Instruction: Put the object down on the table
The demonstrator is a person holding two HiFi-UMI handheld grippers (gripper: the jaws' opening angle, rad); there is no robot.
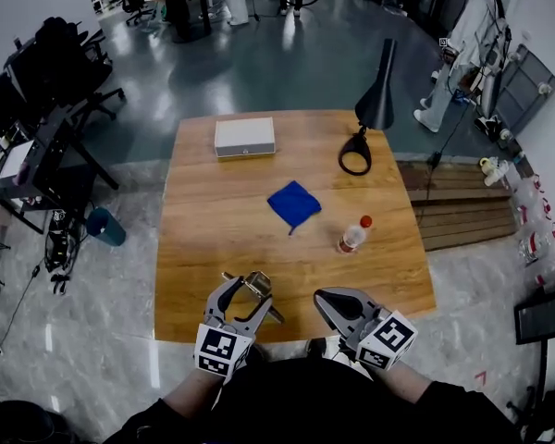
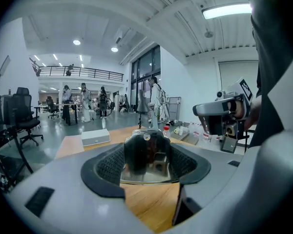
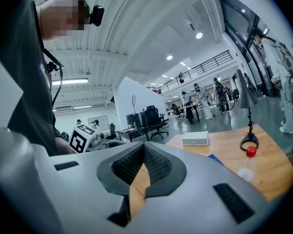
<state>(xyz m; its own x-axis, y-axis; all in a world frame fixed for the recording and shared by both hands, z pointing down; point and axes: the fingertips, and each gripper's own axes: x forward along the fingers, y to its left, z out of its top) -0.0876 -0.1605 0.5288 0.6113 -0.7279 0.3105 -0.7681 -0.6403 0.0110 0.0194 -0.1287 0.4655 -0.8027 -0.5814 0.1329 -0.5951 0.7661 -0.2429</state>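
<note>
A shiny metal object [image 2: 146,155] is clamped between the jaws of the left gripper [image 1: 243,296] and held just over the near edge of the tabletop [image 1: 213,220], apparently ready for setting down. The right gripper [image 1: 326,300] is held aside, jaws closed on nothing.

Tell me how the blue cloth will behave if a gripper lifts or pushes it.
The blue cloth lies rumpled with a corner trailing, so it would probably droop limp from a pinch. It looks thin, likely very light. Pushed across the wooden table, it may bunch rather than slide.
</note>
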